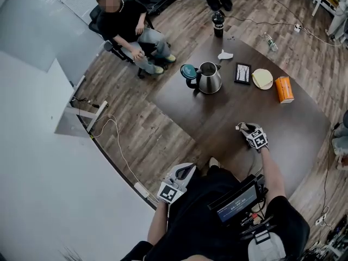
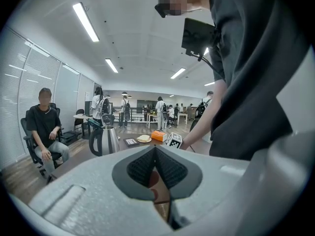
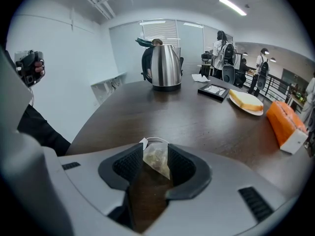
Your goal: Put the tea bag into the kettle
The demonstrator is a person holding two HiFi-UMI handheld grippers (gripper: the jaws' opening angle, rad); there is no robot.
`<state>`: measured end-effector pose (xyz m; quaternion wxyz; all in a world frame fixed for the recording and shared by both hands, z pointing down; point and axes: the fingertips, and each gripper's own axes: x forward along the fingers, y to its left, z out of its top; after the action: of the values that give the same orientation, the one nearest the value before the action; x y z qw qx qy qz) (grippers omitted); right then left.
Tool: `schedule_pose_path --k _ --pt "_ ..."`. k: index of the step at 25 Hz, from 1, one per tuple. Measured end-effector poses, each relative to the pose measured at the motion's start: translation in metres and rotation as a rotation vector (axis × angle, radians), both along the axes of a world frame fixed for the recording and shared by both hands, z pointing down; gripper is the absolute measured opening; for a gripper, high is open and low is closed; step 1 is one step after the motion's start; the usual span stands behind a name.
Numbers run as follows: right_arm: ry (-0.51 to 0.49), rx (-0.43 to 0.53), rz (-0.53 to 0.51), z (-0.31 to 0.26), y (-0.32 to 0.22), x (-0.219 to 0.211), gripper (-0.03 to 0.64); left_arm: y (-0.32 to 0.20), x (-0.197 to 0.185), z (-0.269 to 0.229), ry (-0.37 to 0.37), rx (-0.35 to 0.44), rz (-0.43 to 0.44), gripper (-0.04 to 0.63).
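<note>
Right gripper [image 1: 243, 128] jaws are pinching the tea bag [image 3: 156, 160] over the near side of the desk [image 1: 196, 118]. The kettle [image 1: 208, 78] sits further back. Left gripper [image 1: 185, 172] jaws are closed, empty.

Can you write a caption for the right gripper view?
The right gripper pinches a small translucent tea bag, facing the shiny steel kettle across the dark brown table.

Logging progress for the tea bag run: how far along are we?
Done: tea bag picked up, pinched in the right tool; lid of the kettle looks open. In hand: the bag is over the table, well short of the kettle. Remaining: carry it over, drop it in. The left tool is shut, empty.
</note>
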<state>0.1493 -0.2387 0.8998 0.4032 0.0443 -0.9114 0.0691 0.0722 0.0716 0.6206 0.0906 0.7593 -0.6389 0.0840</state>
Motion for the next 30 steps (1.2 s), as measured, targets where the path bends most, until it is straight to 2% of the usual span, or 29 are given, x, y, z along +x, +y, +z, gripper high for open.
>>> schedule_pose_path --k 5,6,7,9,15,18,30 --pt "0.012 0.000 0.000 0.001 0.002 -0.002 0.113 0.001 -0.005 0.001 0.011 -0.003 -0.006 0.000" --pt "0.018 0.007 0.001 0.002 0.001 -0.001 0.093 0.001 -0.005 0.002 0.009 -0.004 -0.003 0.000" --pt "0.026 0.017 0.003 0.003 0.000 -0.001 0.028 0.001 -0.006 0.003 0.009 -0.003 -0.001 0.001" --pt "0.035 0.033 0.007 0.002 -0.002 -0.002 0.009 0.000 -0.009 0.003 0.005 0.004 0.007 0.000" --pt "0.026 0.039 0.026 0.008 -0.002 -0.005 0.008 0.001 -0.012 0.009 0.023 0.012 -0.001 0.000" --pt "0.006 0.051 0.035 -0.008 -0.002 -0.012 0.008 0.000 -0.017 0.003 0.005 0.004 0.013 0.000" --pt "-0.062 0.085 0.113 -0.051 0.008 -0.007 0.008 0.005 -0.028 -0.006 0.021 0.016 0.063 0.000"
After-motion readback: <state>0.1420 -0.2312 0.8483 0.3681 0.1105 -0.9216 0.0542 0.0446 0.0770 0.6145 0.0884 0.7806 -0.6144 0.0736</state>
